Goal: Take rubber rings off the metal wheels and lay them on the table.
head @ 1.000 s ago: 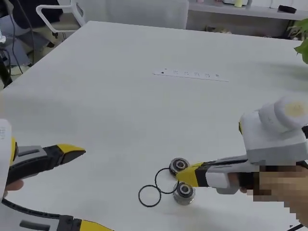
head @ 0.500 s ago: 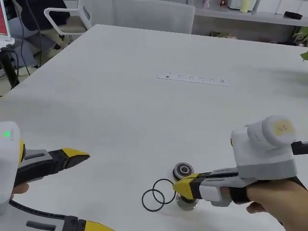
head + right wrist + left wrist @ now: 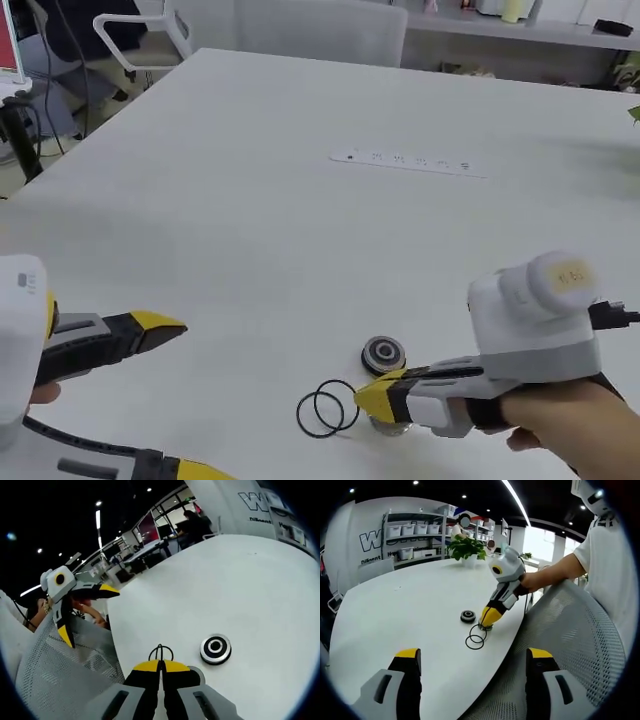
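Note:
Two thin black rubber rings [image 3: 325, 408] lie overlapped on the white table [image 3: 300, 220]; the same rings [image 3: 475, 640] [image 3: 160, 652] lie just beyond the right gripper's tip. One metal wheel [image 3: 383, 352] [image 3: 467, 616] [image 3: 215, 649] lies flat and free. A second wheel [image 3: 392, 426] [image 3: 486, 626] sits under the tip of my right gripper [image 3: 366, 396] [image 3: 490, 616] [image 3: 161, 666], whose jaws are shut; what they pinch is hidden. My left gripper [image 3: 190, 396] [image 3: 474, 654] [image 3: 85, 611] is held open, well left of the rings, with nothing in it.
A flush strip of sockets [image 3: 408, 160] sits in the table's middle. Office chairs [image 3: 140, 40] stand at the far edge, and a grey mesh chair back [image 3: 570, 640] is close to the near edge. A potted plant [image 3: 465, 550] stands at the far right end.
My right gripper's tip has shifted from between the two wheels to over the nearer wheel. The two rings now overlap more. The left gripper has stayed open in place.

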Action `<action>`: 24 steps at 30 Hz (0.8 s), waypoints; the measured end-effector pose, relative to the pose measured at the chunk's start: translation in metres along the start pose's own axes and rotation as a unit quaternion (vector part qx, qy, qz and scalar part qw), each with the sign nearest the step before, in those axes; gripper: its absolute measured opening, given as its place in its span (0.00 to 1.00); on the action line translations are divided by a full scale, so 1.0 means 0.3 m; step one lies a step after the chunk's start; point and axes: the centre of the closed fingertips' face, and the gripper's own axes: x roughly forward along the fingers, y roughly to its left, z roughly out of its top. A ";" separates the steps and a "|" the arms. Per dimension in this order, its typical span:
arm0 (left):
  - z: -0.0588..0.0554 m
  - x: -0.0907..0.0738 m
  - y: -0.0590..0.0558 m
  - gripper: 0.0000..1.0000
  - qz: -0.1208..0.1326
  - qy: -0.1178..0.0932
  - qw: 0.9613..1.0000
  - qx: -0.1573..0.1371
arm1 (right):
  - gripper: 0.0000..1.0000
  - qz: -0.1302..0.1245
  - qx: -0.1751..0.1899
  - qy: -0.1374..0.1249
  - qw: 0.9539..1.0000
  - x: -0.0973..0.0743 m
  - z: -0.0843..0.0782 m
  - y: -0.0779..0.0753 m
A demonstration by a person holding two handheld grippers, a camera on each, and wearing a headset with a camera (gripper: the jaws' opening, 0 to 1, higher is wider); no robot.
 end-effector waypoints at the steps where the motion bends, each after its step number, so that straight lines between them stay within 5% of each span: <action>1: 0.000 0.000 0.001 0.84 0.001 0.000 1.000 0.000 | 0.00 0.001 -0.001 0.000 1.000 0.002 -0.001 0.001; 9: -0.001 0.001 0.001 0.83 0.000 0.000 1.000 -0.003 | 0.00 0.007 -0.004 0.005 1.000 0.017 -0.009 0.012; 24: 0.001 0.000 0.006 0.82 0.002 -0.004 1.000 -0.007 | 0.00 -0.028 -0.033 0.008 0.999 0.030 -0.009 -0.028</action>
